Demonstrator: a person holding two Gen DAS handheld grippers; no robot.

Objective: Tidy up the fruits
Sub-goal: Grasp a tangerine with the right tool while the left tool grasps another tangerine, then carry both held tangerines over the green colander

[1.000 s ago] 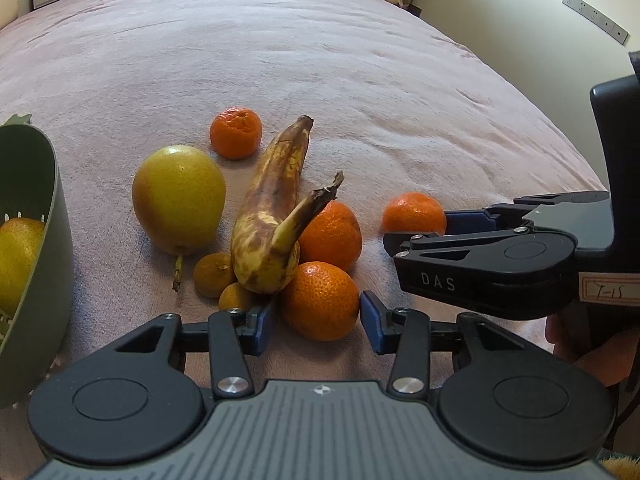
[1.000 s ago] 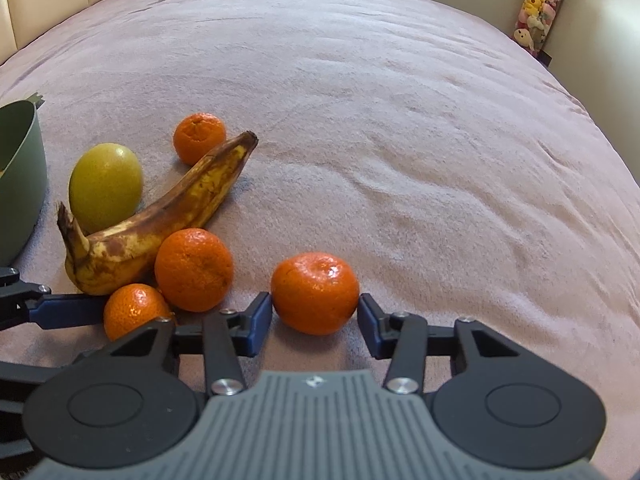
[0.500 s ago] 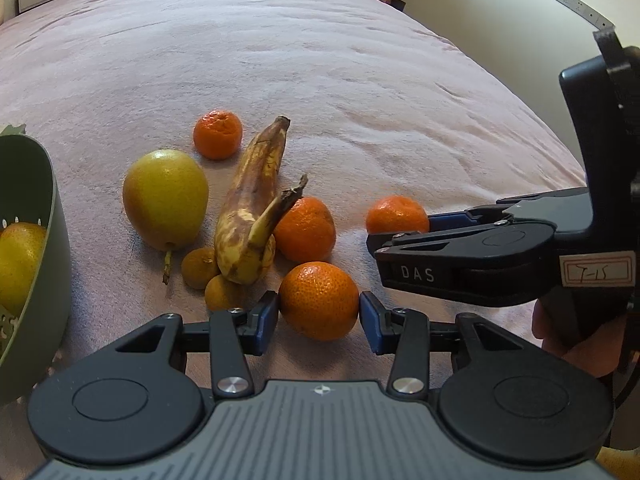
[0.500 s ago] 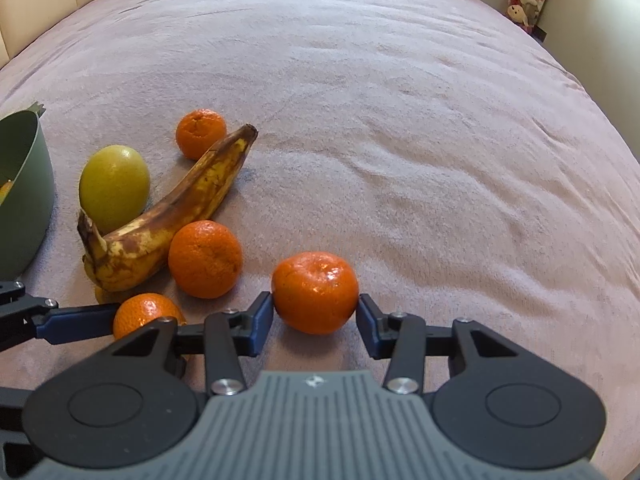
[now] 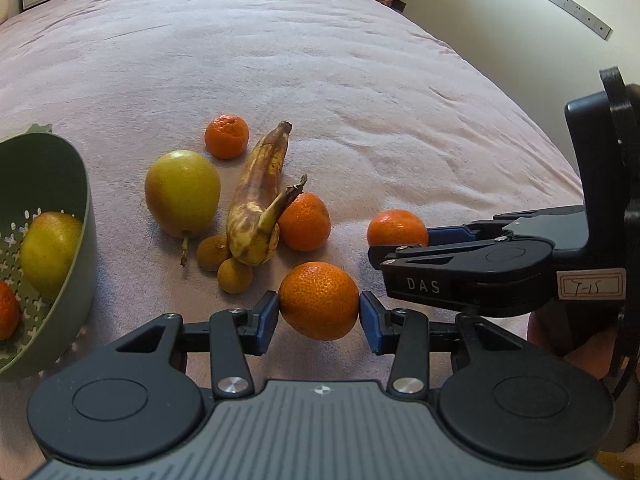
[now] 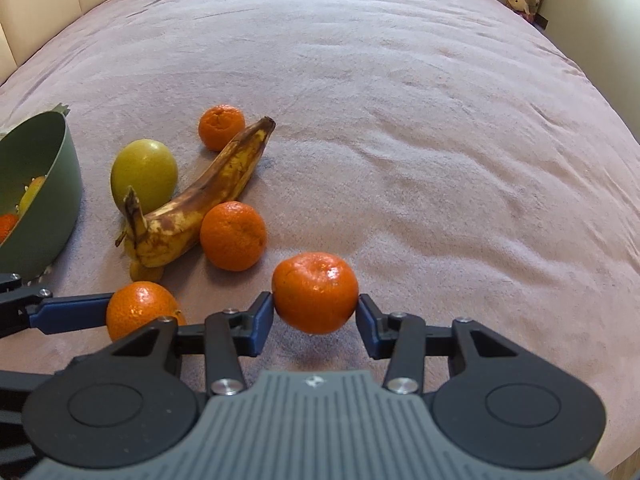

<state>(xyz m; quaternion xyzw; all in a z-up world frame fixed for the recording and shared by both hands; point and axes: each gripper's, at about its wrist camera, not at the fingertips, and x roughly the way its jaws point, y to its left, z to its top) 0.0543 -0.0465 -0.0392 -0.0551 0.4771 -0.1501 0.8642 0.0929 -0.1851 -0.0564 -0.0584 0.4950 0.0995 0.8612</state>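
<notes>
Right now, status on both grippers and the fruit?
Left gripper shut on a tangerine. Right gripper shut on another tangerine. Green colander to the left, part filled. Banana, pear beside the route.

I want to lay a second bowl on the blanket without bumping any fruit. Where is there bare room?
Bare blanket spreads right of the banana and beyond the far tangerine. It is crowded between the green colander and the banana: pear, tangerines and two small brown fruits cluster there, near both grippers.
</notes>
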